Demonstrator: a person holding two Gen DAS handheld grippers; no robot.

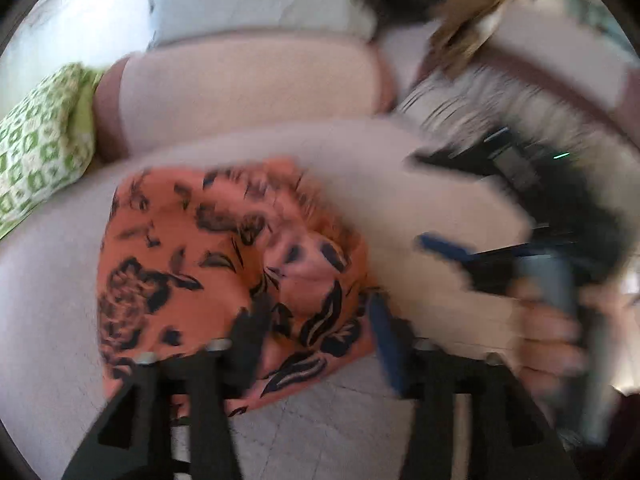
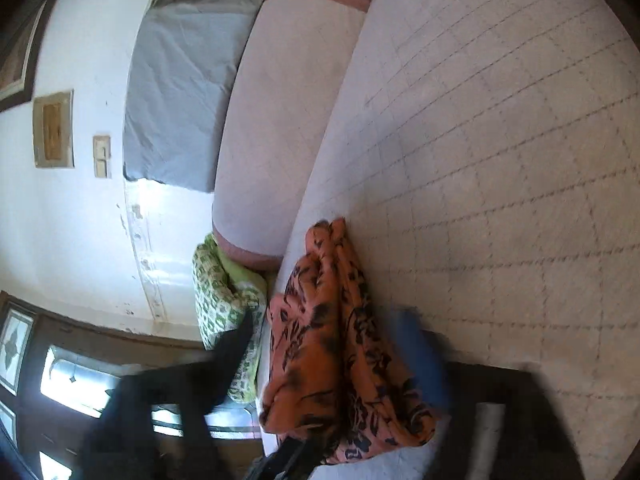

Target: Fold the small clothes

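Observation:
An orange garment with a black floral print [image 1: 208, 264] lies bunched near the front edge of the pale quilted bed [image 1: 400, 184]. My left gripper [image 1: 316, 320] hangs open just above its near edge, holding nothing. My right gripper [image 1: 440, 248], held in a hand, is blurred at the right of the left wrist view, off the cloth. In the right wrist view the same garment [image 2: 340, 352] lies crumpled between my right gripper's [image 2: 332, 344] spread fingers; the view is rolled sideways and blurred, and no grip on the cloth shows.
A long pink bolster [image 1: 248, 92] lies behind the garment, with a grey-blue pillow [image 1: 248, 0] beyond it. A green patterned cushion [image 1: 36, 148] sits at the left end. A striped and dark heap [image 1: 460, 92] lies at the back right. The wall and a window [image 2: 76, 384] border the bed's end.

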